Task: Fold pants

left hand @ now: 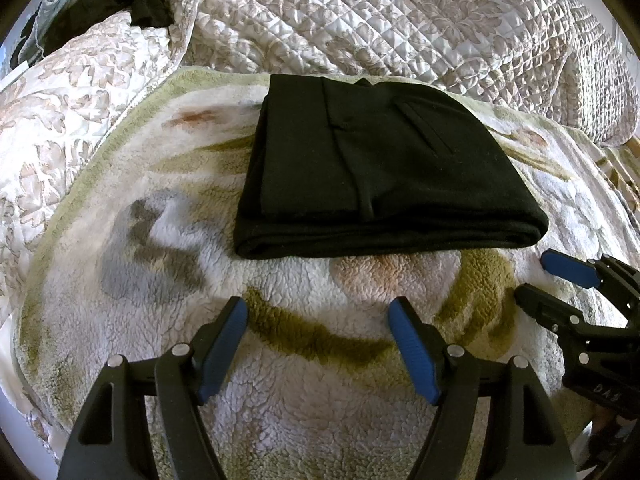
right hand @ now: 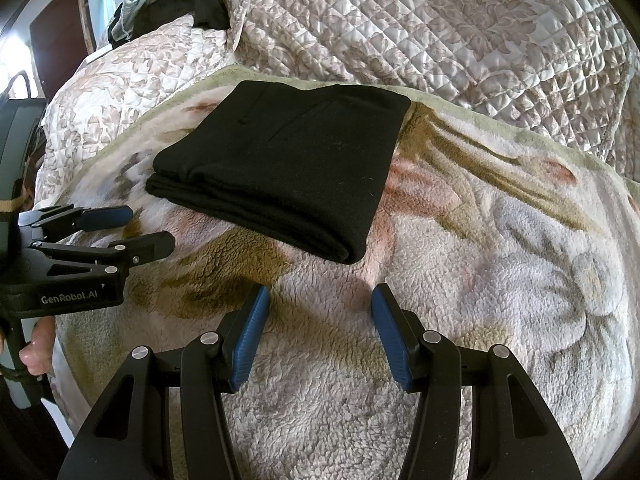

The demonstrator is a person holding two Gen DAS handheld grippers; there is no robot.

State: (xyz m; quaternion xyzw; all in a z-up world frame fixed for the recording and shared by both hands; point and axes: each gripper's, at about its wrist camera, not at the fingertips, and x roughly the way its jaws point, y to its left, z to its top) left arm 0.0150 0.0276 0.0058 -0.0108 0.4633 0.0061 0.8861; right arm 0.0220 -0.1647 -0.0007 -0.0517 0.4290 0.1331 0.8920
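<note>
The black pants (left hand: 380, 168) lie folded in a compact, layered rectangle on a fluffy floral blanket (left hand: 168, 248), with a pocket seam on top. They also show in the right wrist view (right hand: 288, 164). My left gripper (left hand: 318, 308) is open and empty, hovering just short of the pants' near fold. My right gripper (right hand: 320, 300) is open and empty, near the fold's right corner. Each gripper shows in the other's view: the right one (left hand: 534, 274) at the right edge, the left one (right hand: 150, 228) at the left.
A quilted floral bedspread (left hand: 400, 20) covers the bed behind the blanket. A dark garment (left hand: 132, 0) and a sheer cloth lie on a pillow at the far left. A hand (right hand: 36, 344) holds the left gripper's handle.
</note>
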